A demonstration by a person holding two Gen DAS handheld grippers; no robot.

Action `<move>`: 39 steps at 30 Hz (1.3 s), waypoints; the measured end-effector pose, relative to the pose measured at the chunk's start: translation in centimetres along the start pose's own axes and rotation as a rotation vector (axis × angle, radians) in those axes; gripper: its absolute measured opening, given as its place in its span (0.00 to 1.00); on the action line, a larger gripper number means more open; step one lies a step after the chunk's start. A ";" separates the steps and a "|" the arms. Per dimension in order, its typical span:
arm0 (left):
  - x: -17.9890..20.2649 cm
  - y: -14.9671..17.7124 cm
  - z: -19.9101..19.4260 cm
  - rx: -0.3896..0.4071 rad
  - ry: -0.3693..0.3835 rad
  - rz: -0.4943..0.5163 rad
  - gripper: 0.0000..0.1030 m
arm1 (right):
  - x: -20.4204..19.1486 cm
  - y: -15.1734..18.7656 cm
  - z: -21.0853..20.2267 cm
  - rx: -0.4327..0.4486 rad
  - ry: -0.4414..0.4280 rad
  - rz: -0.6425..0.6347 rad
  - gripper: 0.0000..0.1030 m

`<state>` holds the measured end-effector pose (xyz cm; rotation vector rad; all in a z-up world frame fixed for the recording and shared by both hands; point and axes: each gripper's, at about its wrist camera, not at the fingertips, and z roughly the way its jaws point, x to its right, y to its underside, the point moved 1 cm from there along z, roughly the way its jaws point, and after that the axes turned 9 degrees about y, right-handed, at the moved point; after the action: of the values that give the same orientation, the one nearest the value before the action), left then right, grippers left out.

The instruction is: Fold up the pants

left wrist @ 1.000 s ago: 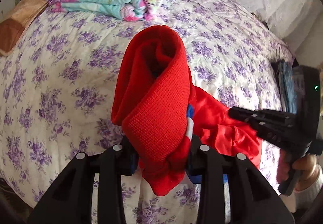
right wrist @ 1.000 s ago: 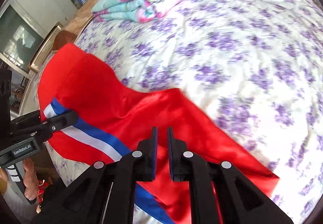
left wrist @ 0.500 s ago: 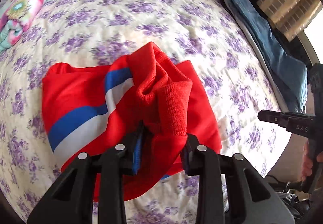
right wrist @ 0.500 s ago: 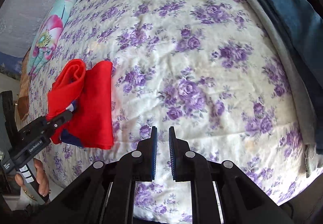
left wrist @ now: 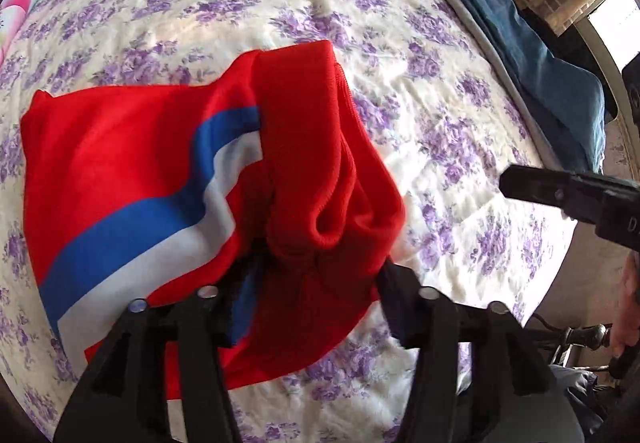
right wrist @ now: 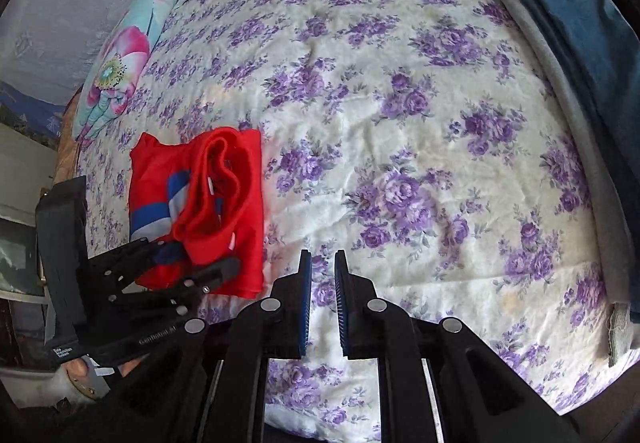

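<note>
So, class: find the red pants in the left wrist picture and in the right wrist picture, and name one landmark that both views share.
Left wrist view: the red pants fill the centre and left, bunched between the left gripper fingers.
Right wrist view: small at left of centre, on the bedspread.
Shared landmark: the blue jeans along the bed's right edge.

A home bedroom; a bed under a purple-flowered quilt; a folded floral blanket at its head.

purple-flowered bedspread, folded floral quilt, jeans at the edge, bright window
</note>
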<state>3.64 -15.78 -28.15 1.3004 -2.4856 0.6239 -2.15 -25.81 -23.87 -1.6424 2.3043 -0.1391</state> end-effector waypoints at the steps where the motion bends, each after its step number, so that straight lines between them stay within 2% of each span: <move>1: 0.4 0.1 -0.4 -0.003 0.023 -0.001 0.73 | -0.9 -0.7 -0.5 0.019 0.000 -0.034 0.15; 2: 0.8 0.3 -1.2 0.008 0.040 0.005 0.73 | -1.9 -1.4 -1.1 0.045 0.001 -0.072 0.18; 3: 1.2 0.5 -2.3 0.027 0.051 0.016 0.73 | -2.9 -2.1 -1.7 0.072 0.000 -0.109 0.28; 4: 1.4 0.7 -3.6 0.053 0.061 0.020 0.73 | -4.0 -2.8 -2.3 0.098 -0.004 -0.148 0.32; 8: -0.6 1.7 -9.9 0.194 0.110 -0.049 0.74 | -8.2 -4.3 -4.0 0.136 -0.090 -0.274 0.32; 10: -2.9 2.2 -11.9 0.242 0.083 -0.120 0.74 | -10.1 -4.4 -3.8 0.147 -0.110 -0.319 0.31; 12: -5.5 2.6 -12.0 0.237 0.031 -0.189 0.73 | -11.5 -4.4 -2.6 0.156 -0.101 -0.338 0.26; 13: -6.8 2.7 -11.5 0.229 0.016 -0.227 0.72 | -11.9 -4.2 -1.8 0.149 -0.126 -0.343 0.16; 14: -7.8 2.7 -10.9 0.220 0.028 -0.259 0.69 | -12.2 -4.0 -0.7 0.122 -0.149 -0.343 0.14; 15: -8.6 2.8 -10.2 0.209 0.044 -0.285 0.59 | -12.3 -3.6 0.5 0.081 -0.146 -0.341 0.13; 17: -9.6 2.7 -8.5 0.179 0.037 -0.309 0.52 | -12.3 -2.5 2.2 0.026 -0.094 -0.359 0.13; 19: -10.3 2.8 -7.0 0.157 0.000 -0.313 0.46 | -11.7 -1.3 3.0 0.018 -0.005 -0.392 0.11; 22: -11.1 2.7 -5.8 0.157 -0.013 -0.320 0.47 | -10.5 -0.4 4.6 -0.010 0.070 -0.396 0.11; 26: -11.0 2.3 -5.7 0.146 -0.042 -0.296 0.48 | -10.5 -0.8 5.6 -0.011 0.088 -0.399 0.11; 31: -10.9 2.6 -6.9 0.142 -0.052 -0.315 0.47 | -12.0 -1.8 4.5 -0.099 0.137 -0.514 0.13; 33: -10.9 3.6 -8.7 0.180 -0.055 -0.323 0.47 | -13.1 -3.2 2.1 -0.057 0.125 -0.553 0.14; 35: -11.5 4.9 -10.5 0.223 -0.045 -0.360 0.47 | -14.9 -5.4 -0.5 0.027 0.059 -0.567 0.19; 37: -12.4 6.1 -11.2 0.244 -0.021 -0.411 0.47 | -17.5 -7.6 -1.6 0.082 -0.009 -0.590 0.37; 39: -12.9 6.9 -11.1 0.249 0.013 -0.449 0.47 | -20.7 -9.1 -0.3 0.086 -0.049 -0.654 0.40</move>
<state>5.62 2.33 -25.64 1.8596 -2.0433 0.8346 12.12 -9.51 -17.31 -2.2538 1.6177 -0.3279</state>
